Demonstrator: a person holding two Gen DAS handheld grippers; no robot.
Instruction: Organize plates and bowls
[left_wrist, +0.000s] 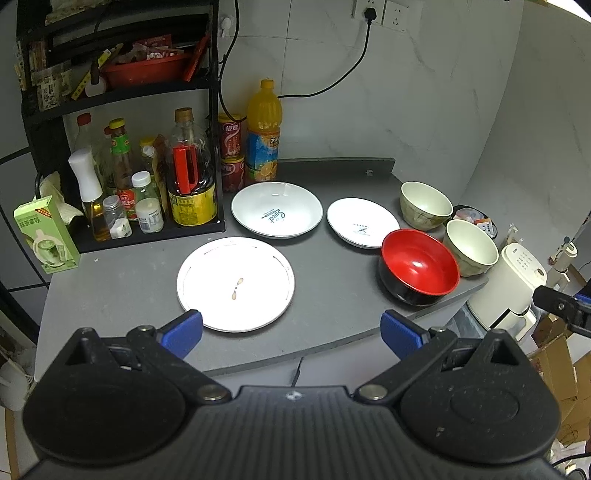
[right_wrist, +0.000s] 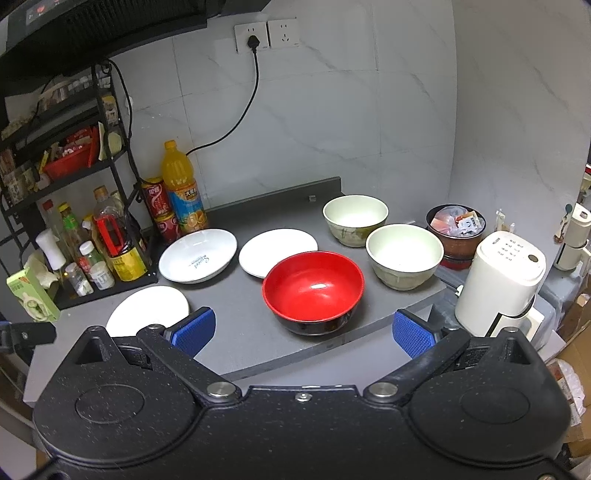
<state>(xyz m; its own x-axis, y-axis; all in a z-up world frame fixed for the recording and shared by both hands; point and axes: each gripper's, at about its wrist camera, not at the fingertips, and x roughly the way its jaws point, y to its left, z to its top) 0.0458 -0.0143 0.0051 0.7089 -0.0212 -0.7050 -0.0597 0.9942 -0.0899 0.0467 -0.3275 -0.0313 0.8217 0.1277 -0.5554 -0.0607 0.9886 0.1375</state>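
Grey counter (left_wrist: 140, 280) holds three plates left, three bowls right, all unstacked. Left gripper (left_wrist: 291, 328) and right gripper (right_wrist: 303, 328) both spread wide, empty, hovering. Likely opening step: right approaches red bowl (right_wrist: 314, 286), needs rim grasp.

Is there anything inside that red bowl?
No, the red bowl sits empty on the grey counter, showing only a shiny glare spot inside.

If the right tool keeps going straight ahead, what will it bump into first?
Most likely the red bowl, which sits right between the open right tool's fingers, nearest on the counter. Depth is hard to judge.
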